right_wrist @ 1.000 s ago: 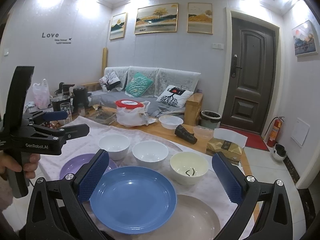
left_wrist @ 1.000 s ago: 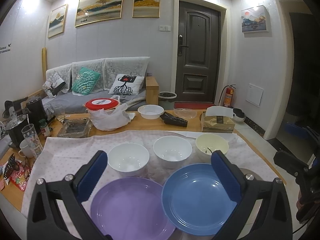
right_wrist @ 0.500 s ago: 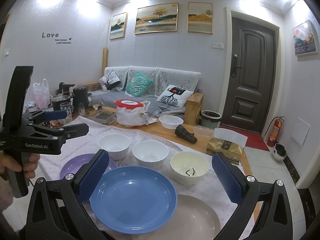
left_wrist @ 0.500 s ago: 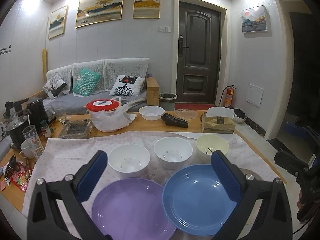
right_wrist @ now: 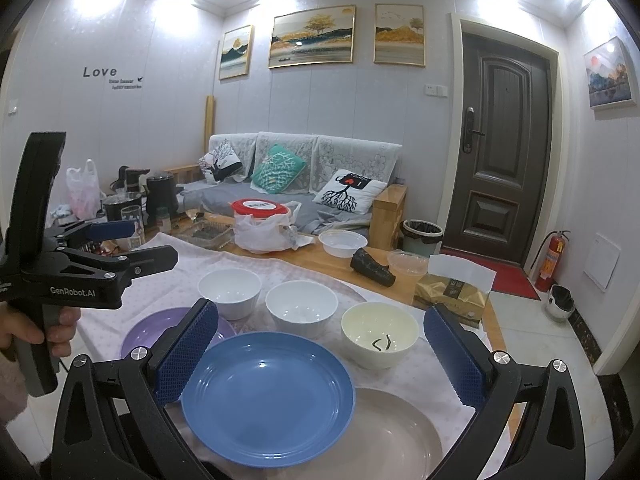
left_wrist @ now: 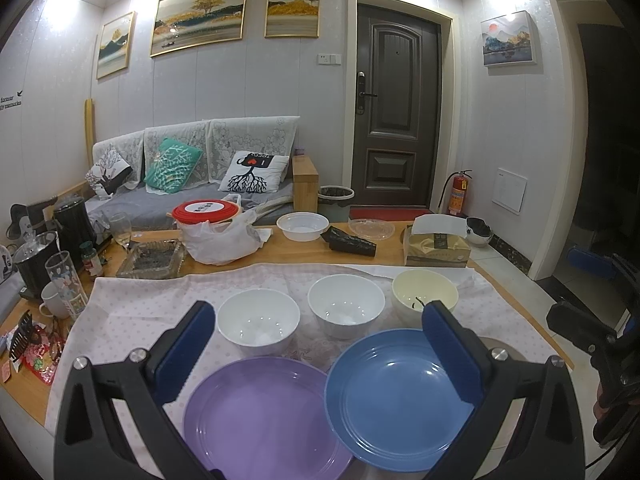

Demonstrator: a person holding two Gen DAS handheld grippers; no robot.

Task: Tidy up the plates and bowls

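Observation:
A purple plate point(left_wrist: 260, 416) and a blue plate point(left_wrist: 396, 396) lie side by side on the dotted cloth, near the front edge. Behind them stand two white bowls point(left_wrist: 259, 322) point(left_wrist: 346, 310) and a cream bowl point(left_wrist: 424, 294) with dark bits inside. A beige plate point(right_wrist: 396, 436) lies right of the blue plate point(right_wrist: 264, 396). My left gripper point(left_wrist: 316, 344) is open and empty, above the two plates. My right gripper point(right_wrist: 320, 344) is open and empty, above the blue plate. The left gripper also shows in the right wrist view point(right_wrist: 132, 244).
Beyond the cloth the wooden table holds a bagged red-lidded container point(left_wrist: 208, 216), a glass tray point(left_wrist: 154, 254), a white takeaway bowl point(left_wrist: 302, 226), a tissue box point(left_wrist: 436, 246), glasses and kettles point(left_wrist: 68, 220) at left. A sofa and door stand behind.
The left wrist view has shifted slightly, so the plates sit a little lower and to the right. Both grippers stay open; the dishes have not moved.

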